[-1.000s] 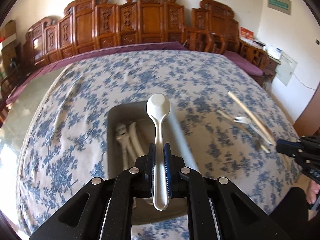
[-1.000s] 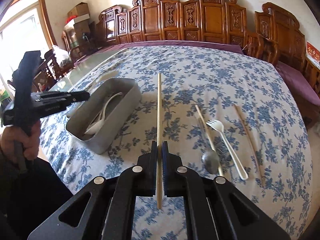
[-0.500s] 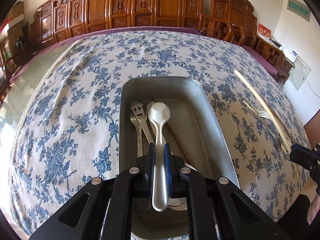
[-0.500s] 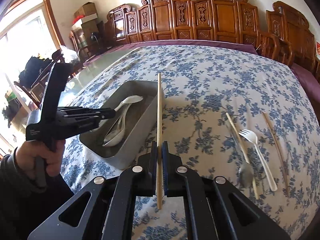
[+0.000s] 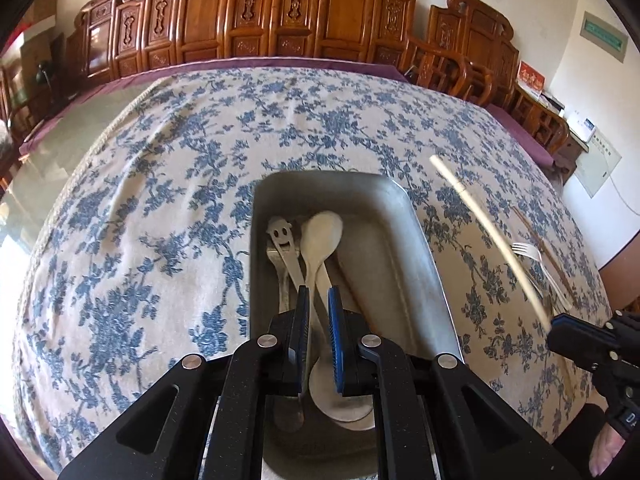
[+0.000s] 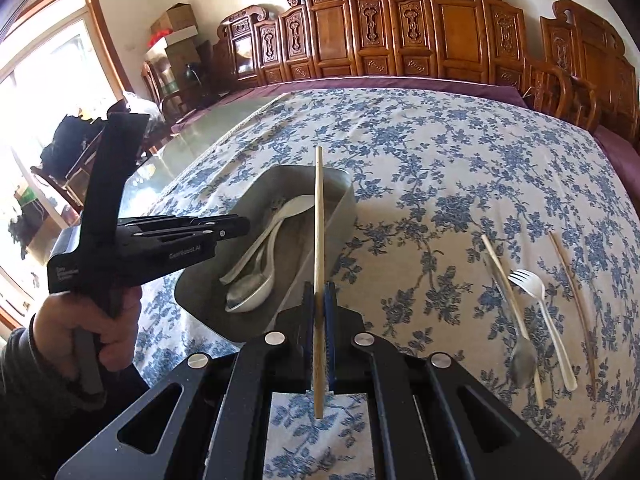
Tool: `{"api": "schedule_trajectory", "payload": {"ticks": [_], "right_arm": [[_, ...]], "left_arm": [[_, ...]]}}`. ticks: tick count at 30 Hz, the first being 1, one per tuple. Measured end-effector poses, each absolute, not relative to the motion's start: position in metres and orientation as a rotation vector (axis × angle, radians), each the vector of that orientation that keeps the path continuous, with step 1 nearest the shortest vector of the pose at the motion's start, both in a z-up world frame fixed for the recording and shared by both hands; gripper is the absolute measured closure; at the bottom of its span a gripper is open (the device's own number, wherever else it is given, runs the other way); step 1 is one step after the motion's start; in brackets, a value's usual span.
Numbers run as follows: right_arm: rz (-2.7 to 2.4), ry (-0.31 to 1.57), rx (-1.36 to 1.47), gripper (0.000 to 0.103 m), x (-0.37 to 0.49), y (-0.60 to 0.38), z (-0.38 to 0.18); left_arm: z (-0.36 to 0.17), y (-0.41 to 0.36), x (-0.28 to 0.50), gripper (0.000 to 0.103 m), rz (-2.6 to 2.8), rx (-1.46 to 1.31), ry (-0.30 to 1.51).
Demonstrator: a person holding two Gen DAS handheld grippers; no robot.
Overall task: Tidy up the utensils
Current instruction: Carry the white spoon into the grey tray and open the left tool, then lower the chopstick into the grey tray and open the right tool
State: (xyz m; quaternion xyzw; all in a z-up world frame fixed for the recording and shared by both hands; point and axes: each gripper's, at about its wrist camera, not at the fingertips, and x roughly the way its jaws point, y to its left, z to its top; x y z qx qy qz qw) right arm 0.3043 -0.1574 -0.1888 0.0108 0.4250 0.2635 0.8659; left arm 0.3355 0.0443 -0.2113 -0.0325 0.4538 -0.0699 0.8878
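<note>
My left gripper (image 5: 318, 300) is shut on the handle of a white spoon (image 5: 323, 230), whose bowl hangs low inside the grey metal tray (image 5: 376, 208). Under it lie a metal utensil with a smiling face (image 5: 282, 240) and other spoons. In the right wrist view the left gripper (image 6: 242, 229) reaches over the tray (image 6: 338, 228) from the left. My right gripper (image 6: 319, 292) is shut on a pale wooden chopstick (image 6: 319, 208), which points forward over the tray's right wall. The chopstick (image 5: 480, 224) and right gripper (image 5: 560, 328) also show at the right of the left wrist view.
On the blue-flowered cloth to the right lie a pale chopstick (image 6: 508, 292), a metal spoon (image 6: 522, 360), a white plastic fork (image 6: 548, 320) and a dark chopstick (image 6: 572, 308). Carved wooden chairs (image 6: 400, 40) line the table's far side. A person's hand (image 6: 104, 320) holds the left gripper.
My left gripper has come forward and down over the tray, lowering the white spoon into it. My right gripper has carried the chopstick left, up to the tray's right wall.
</note>
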Motion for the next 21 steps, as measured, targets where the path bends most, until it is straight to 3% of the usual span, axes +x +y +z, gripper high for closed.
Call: {"api": "schedule_trajectory", "payload": {"ticks": [21], "right_arm": [[0.575, 1.005, 0.038, 0.097, 0.335, -0.07, -0.223]], "left_arm": [[-0.18, 0.088, 0.321, 0.095, -0.09, -0.097, 0.857]]}}
